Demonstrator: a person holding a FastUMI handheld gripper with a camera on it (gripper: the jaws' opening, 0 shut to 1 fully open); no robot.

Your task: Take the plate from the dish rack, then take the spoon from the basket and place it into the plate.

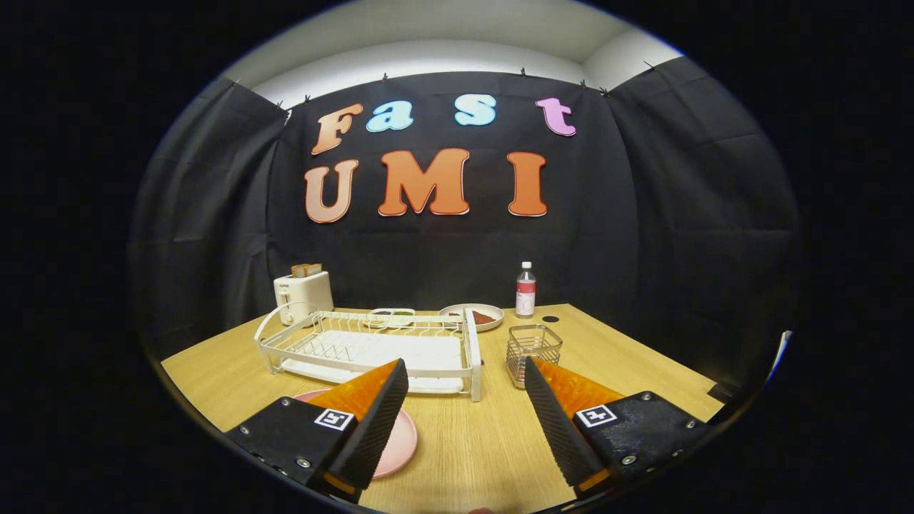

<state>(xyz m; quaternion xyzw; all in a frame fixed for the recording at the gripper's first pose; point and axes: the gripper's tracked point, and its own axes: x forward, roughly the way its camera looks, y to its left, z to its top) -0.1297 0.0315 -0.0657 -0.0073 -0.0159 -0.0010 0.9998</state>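
Our claw (464, 400) is wide open and holds nothing; the pink plate (400, 439) lies on the tabletop (471, 442) under its left finger, the basket (533, 351) just ahead.

My gripper (465, 371) hangs level, pointing forward, its two ridged wedge-shaped fingers (371, 428) spread wide apart with nothing between them. Each finger tapers toward its tip from a blocky bolted base.

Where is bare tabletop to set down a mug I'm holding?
Bare table lies between the open gripper fingers, right of the pink plate, before the dish rack. Also right of the wire basket. Crowded behind the rack: toaster, dishes, bottle.
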